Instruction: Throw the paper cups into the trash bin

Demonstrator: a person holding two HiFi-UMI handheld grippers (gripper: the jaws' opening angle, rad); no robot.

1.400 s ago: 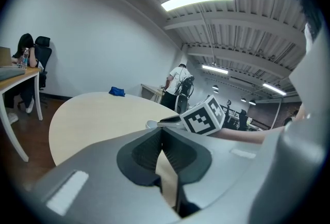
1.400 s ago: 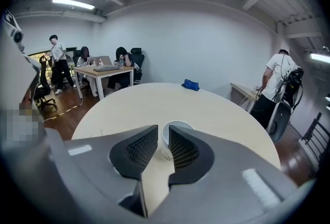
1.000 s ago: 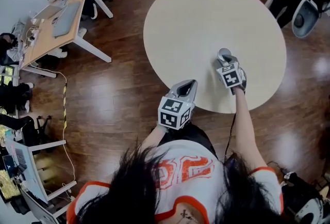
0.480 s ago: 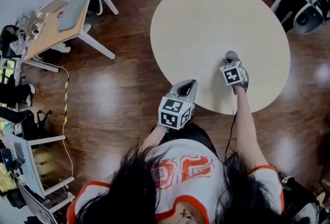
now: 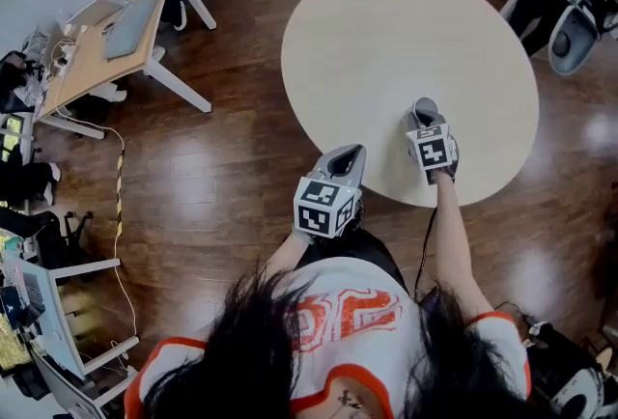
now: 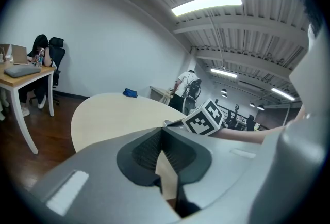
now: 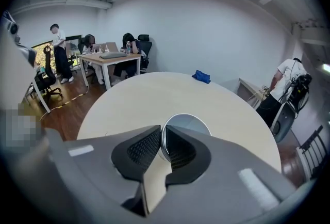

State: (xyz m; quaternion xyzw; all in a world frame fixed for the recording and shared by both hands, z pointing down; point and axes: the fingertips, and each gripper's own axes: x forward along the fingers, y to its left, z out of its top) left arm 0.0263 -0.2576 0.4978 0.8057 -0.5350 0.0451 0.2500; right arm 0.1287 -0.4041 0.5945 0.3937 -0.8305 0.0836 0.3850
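Off the counter's (image 5: 386, 31) near edge, the left gripper (image 5: 348, 156) hangs empty, fingers pressed together. Further in, the right gripper's (image 7: 160, 140) fingers have just been closing and now pinch the rim of a paper cup (image 7: 191, 124) on the counter. The grasp looks made. Next comes lifting it toward the trash bin, which no view shows.

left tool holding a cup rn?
No, in the left gripper view the left tool has its jaws closed tip to tip with nothing between them.
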